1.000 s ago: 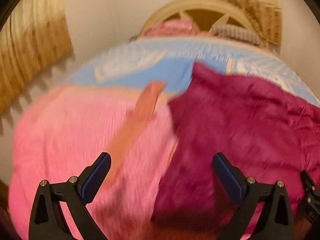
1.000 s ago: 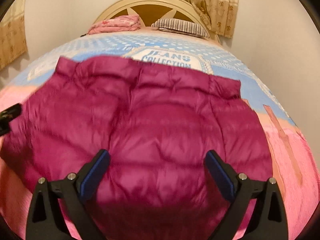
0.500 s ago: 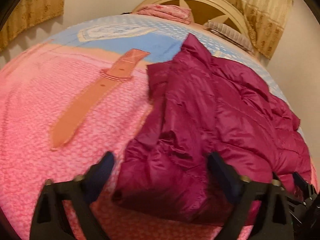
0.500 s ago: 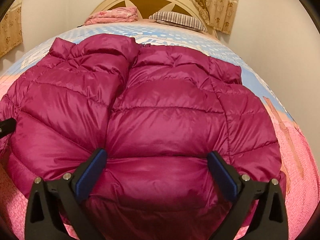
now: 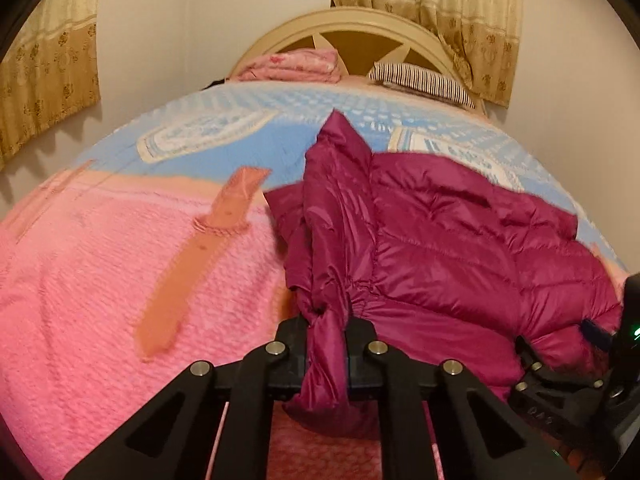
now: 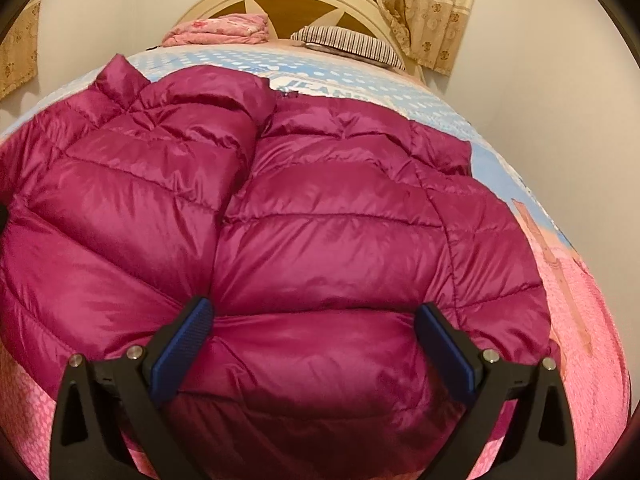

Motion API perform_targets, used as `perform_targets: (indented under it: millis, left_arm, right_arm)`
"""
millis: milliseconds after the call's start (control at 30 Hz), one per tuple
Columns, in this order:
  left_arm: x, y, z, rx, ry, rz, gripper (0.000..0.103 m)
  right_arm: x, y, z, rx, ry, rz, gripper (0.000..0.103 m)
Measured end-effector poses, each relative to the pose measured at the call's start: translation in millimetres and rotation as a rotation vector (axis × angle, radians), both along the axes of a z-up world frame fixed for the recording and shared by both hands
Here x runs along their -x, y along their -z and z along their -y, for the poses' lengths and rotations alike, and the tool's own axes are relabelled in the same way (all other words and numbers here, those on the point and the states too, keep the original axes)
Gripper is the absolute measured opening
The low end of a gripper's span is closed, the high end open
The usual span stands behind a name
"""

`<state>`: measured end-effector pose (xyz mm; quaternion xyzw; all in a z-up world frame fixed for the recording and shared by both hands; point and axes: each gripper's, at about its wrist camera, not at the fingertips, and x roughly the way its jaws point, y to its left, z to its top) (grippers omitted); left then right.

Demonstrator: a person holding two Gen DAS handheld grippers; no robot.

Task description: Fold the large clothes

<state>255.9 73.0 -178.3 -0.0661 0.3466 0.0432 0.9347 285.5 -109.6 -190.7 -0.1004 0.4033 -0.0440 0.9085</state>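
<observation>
Closing on a bunched edge of the jacket (image 5: pixel 440 248), the left gripper (image 5: pixel 326 332) has fabric pinched between its jaws. Jacket lies on the bed (image 5: pixel 100 280), long axis toward the headboard. Right gripper (image 6: pixel 312 328) hovers over the hem, jaws wide apart, empty.

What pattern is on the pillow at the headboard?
Thin dark-and-light stripes on the pillow; clearest in the right wrist view.
</observation>
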Motion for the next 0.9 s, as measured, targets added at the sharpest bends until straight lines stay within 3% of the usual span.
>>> perform_targets:
  millis: [233, 333, 467, 633, 767, 900]
  left_arm:
    - [27.6, -43.9, -47.5, -0.023, -0.083, 0.075, 0.007]
    - [40.3, -64.6, -54.5, -0.093, -0.095, 0.113, 0.007]
    - [45.6, -83.6, -44.8, -0.191, -0.058, 0.16, 0.007]
    - [43.4, -97.8, -0.8, -0.283, 0.013, 0.228, 0.007]
    - [44.3, -103.1, 57.1, -0.353, 0.126, 0.292, 0.007]
    - [42.1, -92.6, 123.8, -0.413, 0.263, 0.314, 0.007]
  right_arm:
    - [14.6, -2.2, -57.9, -0.009, -0.102, 0.008, 0.102]
    - [22.4, -3.8, -93.0, -0.001, -0.186, 0.016, 0.102]
    - [33.4, -15.1, -98.7, -0.092, -0.271, 0.009, 0.102]
    - [58.7, -46.1, -36.8, -0.157, -0.265, 0.074, 0.102]
    - [57.7, -58.1, 48.1, -0.183, -0.107, 0.1, 0.102]
    - [53.6, -51.6, 119.5, -0.199, 0.05, 0.092, 0.102]
